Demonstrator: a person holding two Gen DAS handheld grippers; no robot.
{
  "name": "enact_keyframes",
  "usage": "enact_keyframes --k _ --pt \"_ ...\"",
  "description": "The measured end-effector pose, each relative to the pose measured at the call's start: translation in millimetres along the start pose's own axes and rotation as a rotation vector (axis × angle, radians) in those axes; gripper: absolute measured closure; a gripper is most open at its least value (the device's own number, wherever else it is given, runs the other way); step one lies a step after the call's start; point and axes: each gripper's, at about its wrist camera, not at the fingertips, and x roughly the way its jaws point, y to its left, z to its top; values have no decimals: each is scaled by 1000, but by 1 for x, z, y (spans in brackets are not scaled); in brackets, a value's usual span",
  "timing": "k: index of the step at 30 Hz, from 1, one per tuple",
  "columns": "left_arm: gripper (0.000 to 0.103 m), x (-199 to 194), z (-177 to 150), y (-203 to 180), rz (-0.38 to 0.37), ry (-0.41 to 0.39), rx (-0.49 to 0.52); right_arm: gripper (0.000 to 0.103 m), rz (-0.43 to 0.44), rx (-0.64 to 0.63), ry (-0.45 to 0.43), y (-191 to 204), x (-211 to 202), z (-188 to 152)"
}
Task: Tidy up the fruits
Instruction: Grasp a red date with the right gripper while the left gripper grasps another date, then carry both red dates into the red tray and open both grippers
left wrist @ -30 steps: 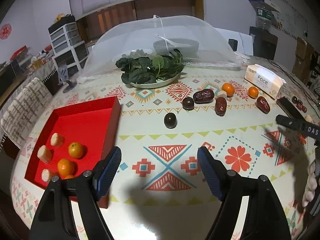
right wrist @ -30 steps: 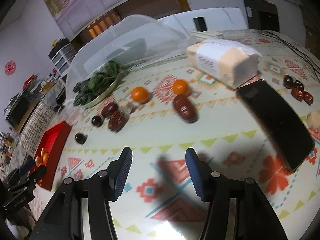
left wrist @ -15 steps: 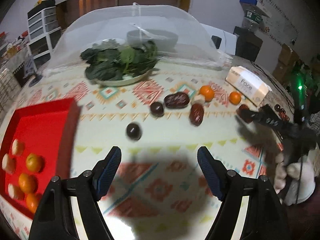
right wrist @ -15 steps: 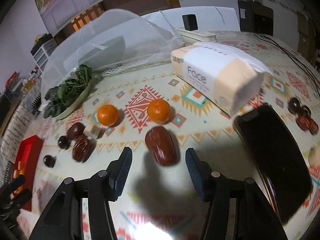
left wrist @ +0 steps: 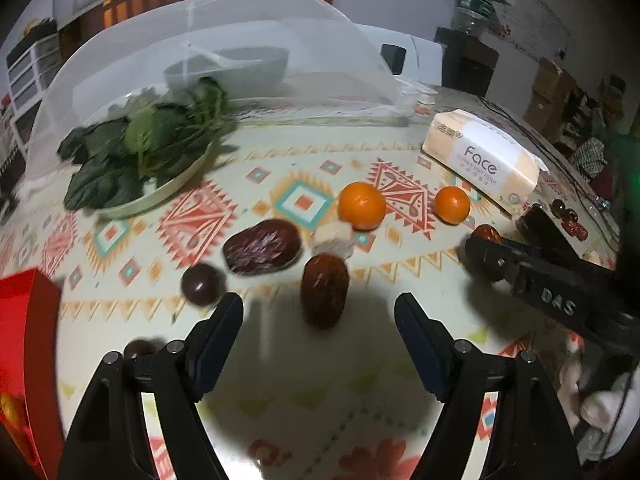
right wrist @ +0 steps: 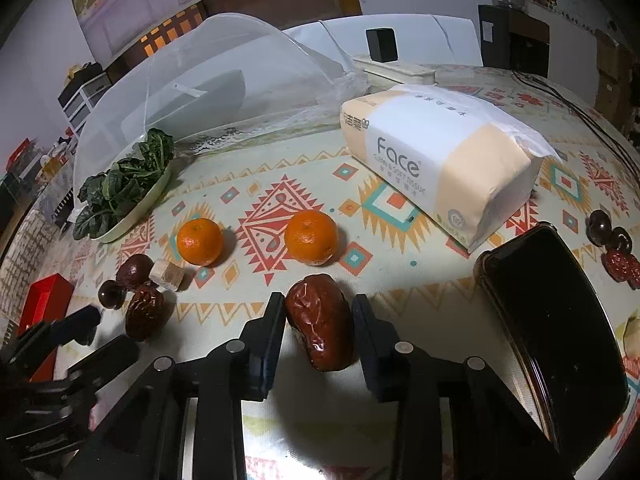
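Note:
My right gripper (right wrist: pixel 319 310) is open, with a big red date (right wrist: pixel 320 326) lying on the table between its fingers; small gaps show on both sides. Two oranges (right wrist: pixel 199 241) (right wrist: pixel 312 237) lie just beyond it. My left gripper (left wrist: pixel 319 316) is open and empty, with another red date (left wrist: pixel 324 295) just ahead of its fingertips. Around it lie a dark purple date (left wrist: pixel 262 246), a dark round fruit (left wrist: pixel 202 284), a pale cube (left wrist: pixel 334 236) and the two oranges (left wrist: pixel 362 205) (left wrist: pixel 452 205). The red tray (left wrist: pixel 24 344) is at the left edge.
A plate of leafy greens (left wrist: pixel 140 160) and a mesh food cover (left wrist: pixel 224 64) stand at the back. A tissue pack (right wrist: pixel 440 160) and a black phone (right wrist: pixel 560 320) lie to the right, with small dark fruits (right wrist: pixel 612 248) beyond the phone. The right gripper shows in the left wrist view (left wrist: pixel 520 272).
Both grippers moved forward toward the fruits. The right gripper came around the big red date. The left gripper moved right, away from the red tray, up to the other date.

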Motion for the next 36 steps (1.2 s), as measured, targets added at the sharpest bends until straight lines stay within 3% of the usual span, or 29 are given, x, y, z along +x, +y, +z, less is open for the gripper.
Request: enact_keyframes --k 4,7,9,15,22,27,36 --pt "37 15 4 -5 8 27 12 66 13 -7 2 2 -1 -2" --pt "53 24 4 -9 24 39 23 66 14 -12 -3 3 -3 -3" --pt "75 25 5 -12 39 32 33 66 14 -15 -7 3 -4 -3" --pt "75 8 2 -7 32 -1 2 67 3 -39 -21 8 -7 -6" --pt "75 -48 -11 7 3 -82 -64 67 -32 -110 -63 27 -16 -12" --pt "75 -97 -28 36 14 -146 -126 68 -55 -176 -89 50 -28 -22" --pt "75 -172 -74 114 103 -245 -293 68 17 -253 -116 112 -70 -37"
